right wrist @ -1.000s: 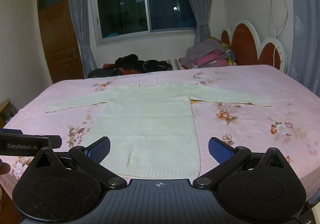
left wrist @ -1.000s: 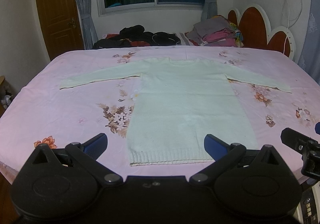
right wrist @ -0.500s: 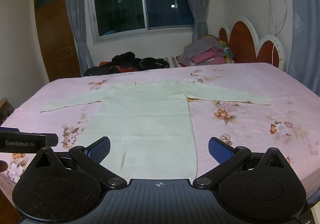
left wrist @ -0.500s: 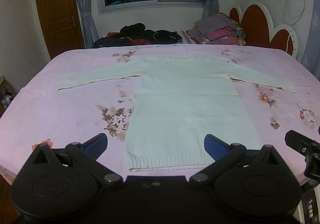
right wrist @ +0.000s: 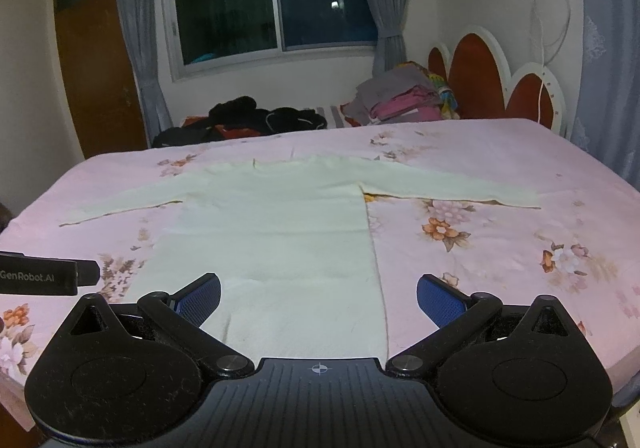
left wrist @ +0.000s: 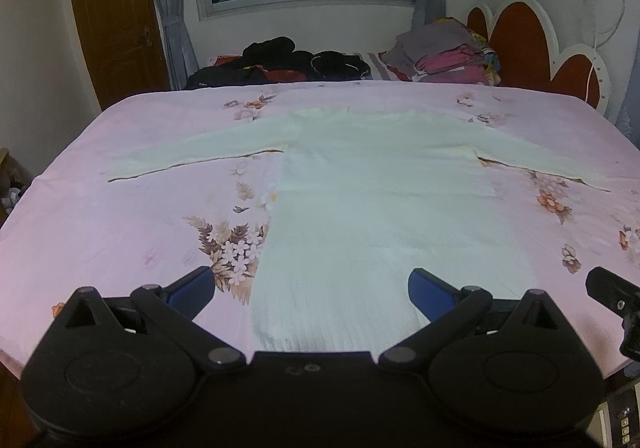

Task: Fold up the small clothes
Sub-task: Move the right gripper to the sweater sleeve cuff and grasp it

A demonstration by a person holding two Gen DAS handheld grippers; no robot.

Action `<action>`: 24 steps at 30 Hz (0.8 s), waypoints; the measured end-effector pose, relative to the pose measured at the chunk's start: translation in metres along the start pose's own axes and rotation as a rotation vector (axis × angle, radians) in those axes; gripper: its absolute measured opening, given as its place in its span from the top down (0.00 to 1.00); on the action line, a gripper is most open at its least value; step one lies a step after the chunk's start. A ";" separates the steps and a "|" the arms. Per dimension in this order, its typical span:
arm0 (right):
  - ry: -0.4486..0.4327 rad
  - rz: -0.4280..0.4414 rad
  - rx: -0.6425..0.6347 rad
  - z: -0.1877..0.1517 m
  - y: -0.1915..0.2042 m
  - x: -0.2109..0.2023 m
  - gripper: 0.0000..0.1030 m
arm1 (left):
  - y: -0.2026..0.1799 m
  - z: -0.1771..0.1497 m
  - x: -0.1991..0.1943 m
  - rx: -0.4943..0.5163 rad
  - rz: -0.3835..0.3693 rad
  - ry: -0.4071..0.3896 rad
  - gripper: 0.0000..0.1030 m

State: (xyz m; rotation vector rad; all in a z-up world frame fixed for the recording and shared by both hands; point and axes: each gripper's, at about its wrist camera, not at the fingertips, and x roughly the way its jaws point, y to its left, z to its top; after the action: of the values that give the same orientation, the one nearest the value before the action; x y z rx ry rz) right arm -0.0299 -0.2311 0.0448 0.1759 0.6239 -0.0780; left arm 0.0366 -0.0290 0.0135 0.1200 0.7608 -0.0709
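A pale cream long-sleeved sweater [left wrist: 372, 199] lies flat on the pink floral bedsheet [left wrist: 120, 215], sleeves spread to both sides, hem toward me. It also shows in the right wrist view [right wrist: 280, 224]. My left gripper [left wrist: 312, 288] is open and empty, just above the hem's left half. My right gripper [right wrist: 318, 296] is open and empty over the hem's right part. The right gripper's body shows at the right edge of the left wrist view [left wrist: 616, 296]. The left gripper's body shows at the left edge of the right wrist view [right wrist: 40, 278].
A dark clothes heap [left wrist: 280, 63] and a stack of folded clothes [left wrist: 444, 55] lie at the far side of the bed. A red and white headboard [left wrist: 540, 51] stands at the right. A window, curtains and a wooden door [left wrist: 116, 15] are behind.
Both grippers have moved forward and a little lower toward the sweater's hem. The sweater has not moved. Both grippers stay open.
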 end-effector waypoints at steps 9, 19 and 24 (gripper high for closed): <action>0.034 -0.034 0.016 0.016 -0.004 0.051 0.00 | 0.003 0.028 0.053 0.010 -0.014 0.035 0.00; 0.058 -0.098 0.037 0.046 -0.004 0.112 0.00 | 0.010 0.069 0.112 0.026 -0.038 0.039 0.00; 0.068 -0.139 0.042 0.061 -0.007 0.141 0.00 | 0.017 0.086 0.141 0.018 -0.039 0.054 0.00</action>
State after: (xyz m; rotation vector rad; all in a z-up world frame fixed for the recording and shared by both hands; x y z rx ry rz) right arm 0.1181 -0.2521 0.0102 0.1764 0.7027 -0.2204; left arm 0.1988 -0.0267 -0.0205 0.1245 0.8164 -0.1114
